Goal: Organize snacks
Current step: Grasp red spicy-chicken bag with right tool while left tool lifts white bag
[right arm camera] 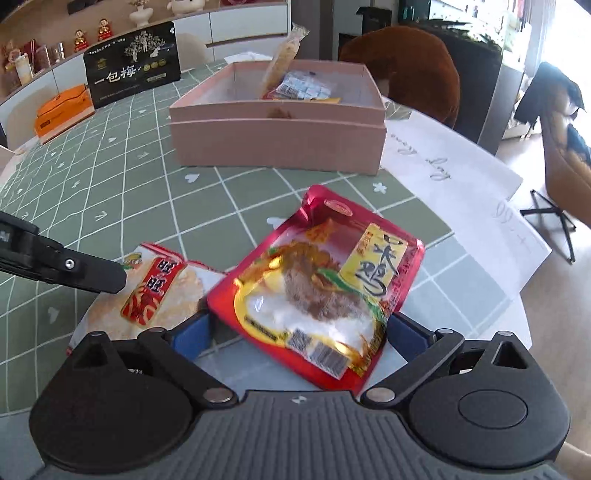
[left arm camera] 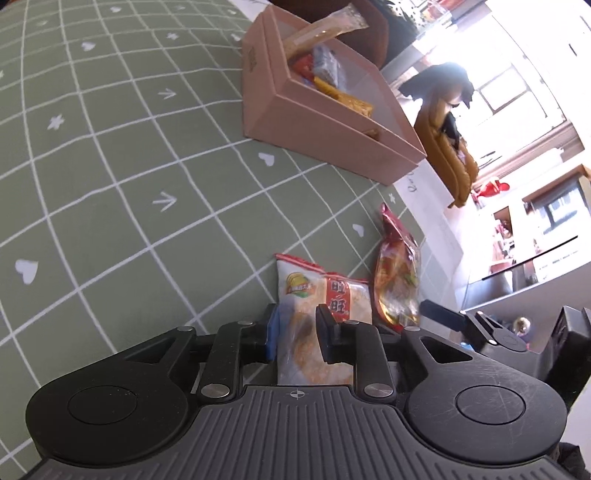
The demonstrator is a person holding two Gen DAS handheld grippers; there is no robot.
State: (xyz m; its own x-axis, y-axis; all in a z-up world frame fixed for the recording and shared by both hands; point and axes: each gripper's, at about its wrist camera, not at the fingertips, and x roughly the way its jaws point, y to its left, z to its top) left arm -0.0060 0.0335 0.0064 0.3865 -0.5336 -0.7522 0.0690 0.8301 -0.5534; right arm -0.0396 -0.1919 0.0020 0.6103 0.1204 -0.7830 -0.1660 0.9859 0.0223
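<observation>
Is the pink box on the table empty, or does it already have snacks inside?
Not empty. The open pink box holds several snack packets on one side, with one long packet sticking up above its rim.

I read this as a home living-dining room. The worktop (right arm camera: pixel 110 177) wears a green grid tablecloth; beyond its far edge I see a sideboard (right arm camera: pixel 229 22) carrying figurines (right arm camera: pixel 90 35), a brown armchair (right arm camera: pixel 410 70), and bright windows (left arm camera: pixel 517 85).
</observation>
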